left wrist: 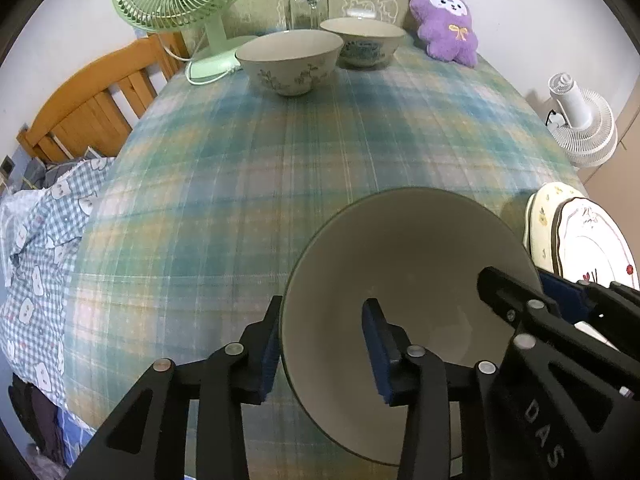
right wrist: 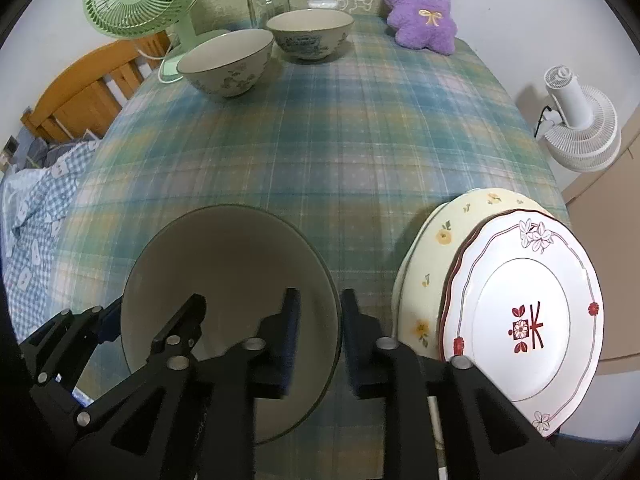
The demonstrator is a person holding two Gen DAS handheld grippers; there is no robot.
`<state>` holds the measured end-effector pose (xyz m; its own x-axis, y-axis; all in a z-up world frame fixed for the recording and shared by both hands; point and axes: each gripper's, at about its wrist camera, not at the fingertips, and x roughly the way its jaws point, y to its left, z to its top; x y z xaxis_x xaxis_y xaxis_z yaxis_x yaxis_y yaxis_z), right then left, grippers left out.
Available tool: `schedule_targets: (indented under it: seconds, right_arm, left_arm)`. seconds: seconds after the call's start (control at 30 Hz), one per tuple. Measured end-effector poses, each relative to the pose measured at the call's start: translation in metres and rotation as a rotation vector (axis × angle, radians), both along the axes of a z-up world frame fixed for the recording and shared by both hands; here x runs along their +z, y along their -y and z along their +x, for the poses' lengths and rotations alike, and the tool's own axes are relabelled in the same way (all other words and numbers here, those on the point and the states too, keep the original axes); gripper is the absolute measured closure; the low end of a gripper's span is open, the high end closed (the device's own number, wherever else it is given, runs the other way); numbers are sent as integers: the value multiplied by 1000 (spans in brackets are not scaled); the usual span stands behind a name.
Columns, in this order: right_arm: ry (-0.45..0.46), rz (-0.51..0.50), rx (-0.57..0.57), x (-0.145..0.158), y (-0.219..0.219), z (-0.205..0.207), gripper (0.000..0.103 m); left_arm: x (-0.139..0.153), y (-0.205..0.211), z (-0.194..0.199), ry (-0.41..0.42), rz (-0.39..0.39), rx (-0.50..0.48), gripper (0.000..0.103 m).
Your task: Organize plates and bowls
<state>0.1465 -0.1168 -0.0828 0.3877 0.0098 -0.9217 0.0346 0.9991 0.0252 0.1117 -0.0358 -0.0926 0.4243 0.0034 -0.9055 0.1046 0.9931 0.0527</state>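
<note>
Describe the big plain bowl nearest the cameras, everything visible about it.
The big bowl looks like glazed ceramic, pale grey-cream inside with a thin dark rim and no pattern visible. It sits upright and empty on the plaid tablecloth, beside the stacked plates. The left gripper and right gripper each straddle its rim on opposite sides, fingers apart with gaps showing, so neither clamps it.

A large empty bowl [left wrist: 408,272] fills the lower centre of the frame, its left rim between the parted fingers of the left claw [left wrist: 324,344]; the pads do not press it.
</note>
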Motion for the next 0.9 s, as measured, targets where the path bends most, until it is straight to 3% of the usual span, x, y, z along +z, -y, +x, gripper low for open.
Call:
schedule_targets:
  seconds: [0.1,0.17,0.33,0.67,0.9]
  right_arm:
    - [20,-8,-17,5,4,-4,39]
    - [37,-16,-23,10,8,-6,35]
    - [45,-13,-14,21,14,-5,34]
    - [107,1,24,58,23,-8,32]
    - [189,-9,40,92,36,-13,30]
  left_arm:
    - [4,-2,-2,8,-2,4,48]
    - [9,-4,-3,20,2,9,40]
    - [19,-2,-3,39,3,7,31]
    - [59,9,-10,138,29,37,31]
    - [86,16,-12,188,-3,84,31]
